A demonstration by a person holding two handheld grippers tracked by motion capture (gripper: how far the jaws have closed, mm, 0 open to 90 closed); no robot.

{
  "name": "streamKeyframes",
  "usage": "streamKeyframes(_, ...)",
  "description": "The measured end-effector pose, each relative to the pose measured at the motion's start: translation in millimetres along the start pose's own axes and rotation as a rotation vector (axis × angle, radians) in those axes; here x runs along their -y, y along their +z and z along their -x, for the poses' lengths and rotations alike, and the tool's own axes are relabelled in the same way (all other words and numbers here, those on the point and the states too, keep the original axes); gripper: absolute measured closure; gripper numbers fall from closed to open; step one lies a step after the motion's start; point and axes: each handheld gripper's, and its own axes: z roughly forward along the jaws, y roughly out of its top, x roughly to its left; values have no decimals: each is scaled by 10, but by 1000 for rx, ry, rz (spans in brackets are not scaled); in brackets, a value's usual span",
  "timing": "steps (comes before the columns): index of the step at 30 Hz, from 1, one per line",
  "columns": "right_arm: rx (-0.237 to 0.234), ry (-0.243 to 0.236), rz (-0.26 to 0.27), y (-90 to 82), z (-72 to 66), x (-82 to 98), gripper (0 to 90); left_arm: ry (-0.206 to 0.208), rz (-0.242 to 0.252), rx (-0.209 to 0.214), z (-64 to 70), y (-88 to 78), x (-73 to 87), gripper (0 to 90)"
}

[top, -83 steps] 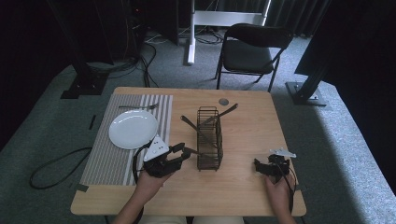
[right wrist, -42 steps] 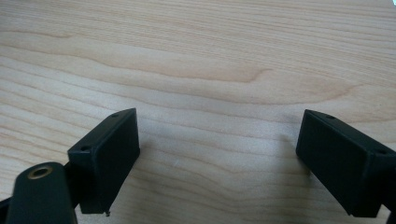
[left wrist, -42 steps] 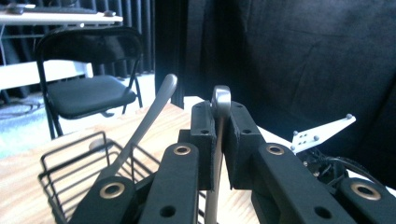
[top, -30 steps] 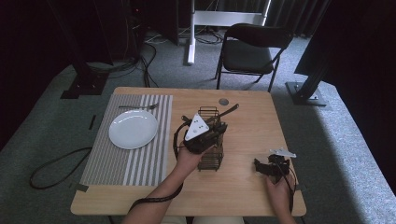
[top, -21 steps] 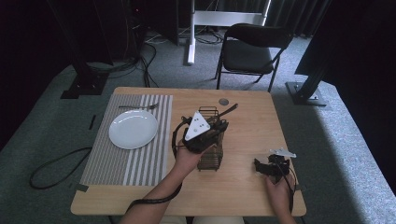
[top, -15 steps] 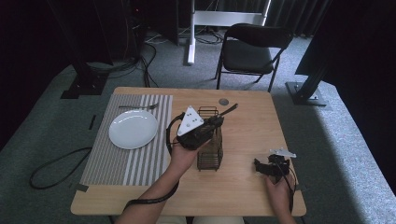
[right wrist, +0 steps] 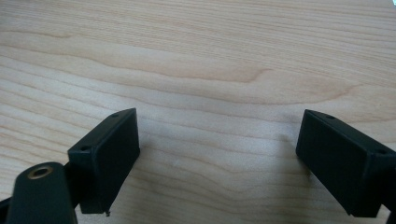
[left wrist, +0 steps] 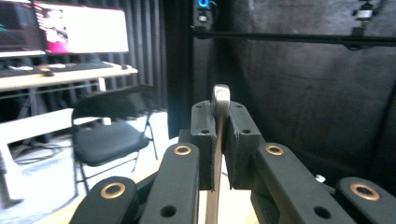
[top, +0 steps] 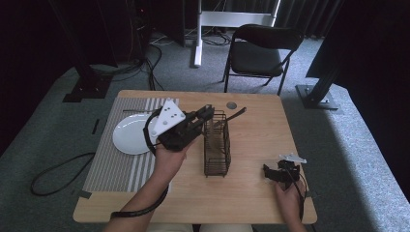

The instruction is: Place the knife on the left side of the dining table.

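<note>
1. The left gripper (top: 205, 112) is raised above the table (top: 251, 193), just left of the wire rack (top: 216, 145), with its tip tilted up toward the far edge.
2. In the left gripper view its jaws are pressed together on a thin metal utensil handle (left wrist: 219, 100), whose rounded end sticks up just past the black pads (left wrist: 203, 135). The rest of the utensil runs down between the jaws and out of the bottom of that view; what kind of utensil it is cannot be told.
3. The wire rack stands upright near the middle of the table, its long side running from the near edge toward the far edge.
4. A second utensil (top: 236, 116) leans out of the rack's far end, its handle pointing toward the far right corner.
5. A small round disc (top: 231, 105) lies on the table close to the far edge, just beyond the rack.
6. A white plate (top: 130, 140) sits on a striped placemat (top: 111, 169) that covers the table's left side.
7. The right gripper (top: 270, 175) rests low near the near right corner, well apart from the rack.
8. In the right gripper view its jaws are spread wide over bare wood, with nothing between them.
</note>
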Motion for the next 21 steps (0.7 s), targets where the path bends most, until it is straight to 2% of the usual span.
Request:
streamKeyframes(4,0,0,0,0,0,0,125,-18,-4,-55,-128,-164,33,839)
streamKeyframes(5,0,0,0,0,0,0,125,-18,-4,-55,-128,-164,33,839)
streamKeyframes(7,0,-1,1,0,1,0,125,-26,-9,-97,-215,-265,92,839)
streamKeyframes(9,0,0,1,1,0,0,125,-29,-9,-107,-238,-286,111,839)
streamKeyframes(11,0,-1,0,0,0,0,125,-48,-12,-155,-340,-376,214,839)
streamKeyframes(13,0,-1,0,0,0,0,125,-73,-22,-174,-423,-432,309,839)
streamKeyframes(16,0,-3,1,0,2,0,125,-80,-45,-216,-497,-480,440,839)
streamKeyframes(20,1,-5,0,-1,3,0,125,-121,-70,-249,-623,-551,640,839)
streamKeyframes(21,1,-5,0,-1,3,0,125,-121,-70,-249,-623,-551,640,839)
